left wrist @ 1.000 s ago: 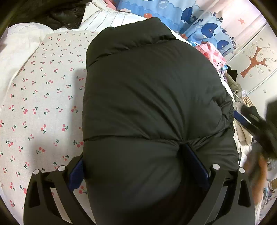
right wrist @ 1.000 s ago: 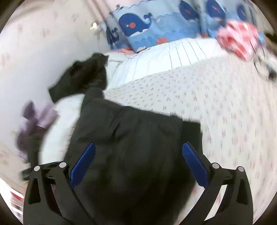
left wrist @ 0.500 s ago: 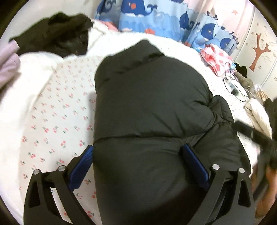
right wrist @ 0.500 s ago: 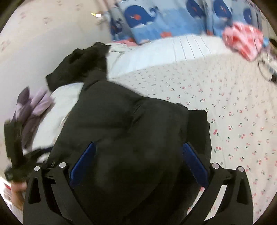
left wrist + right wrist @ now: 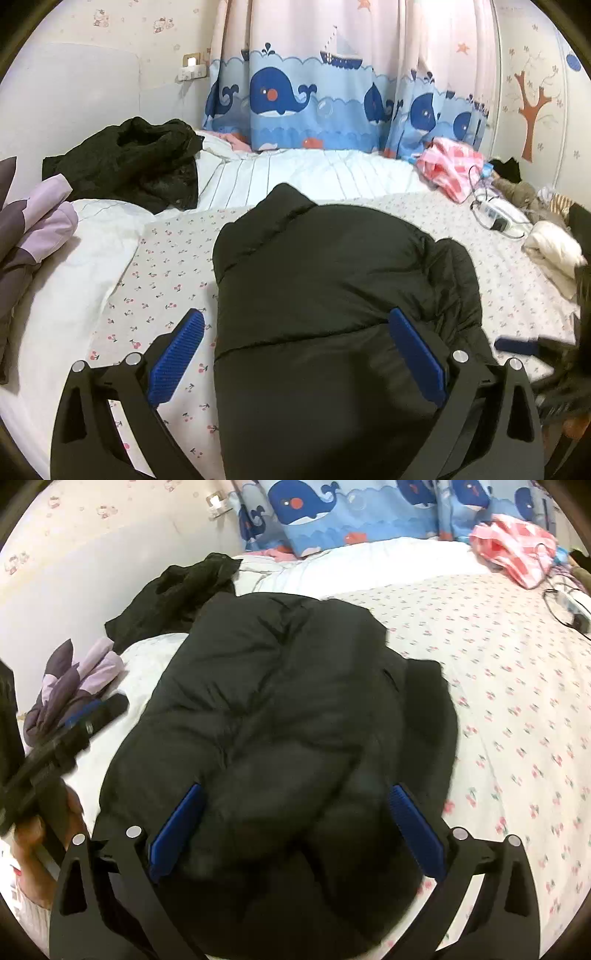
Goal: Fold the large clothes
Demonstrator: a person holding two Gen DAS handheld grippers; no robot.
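A black puffy jacket (image 5: 332, 295) lies folded in a compact bundle on the cherry-print sheet (image 5: 166, 266), collar toward the far side. My left gripper (image 5: 295, 325) hovers open above its near end, one blue pad over the sheet and the other over the jacket. In the right wrist view the same jacket (image 5: 280, 709) fills the middle. My right gripper (image 5: 295, 794) is open above it with nothing held. The left gripper (image 5: 74, 727) also shows blurred at the left edge of that view, held by a hand (image 5: 37, 830).
At the back left lie a crumpled black garment (image 5: 129, 166) and a purple quilted piece (image 5: 33, 236). A pink checked cloth (image 5: 450, 170), a power strip with cable (image 5: 495, 218) and cream clothing (image 5: 554, 247) sit to the right. A whale curtain (image 5: 295, 92) hangs behind.
Both grippers have drawn back and tilted up from the jacket, so more of the bed and curtain shows. The jacket stays folded in place and both grippers remain open.
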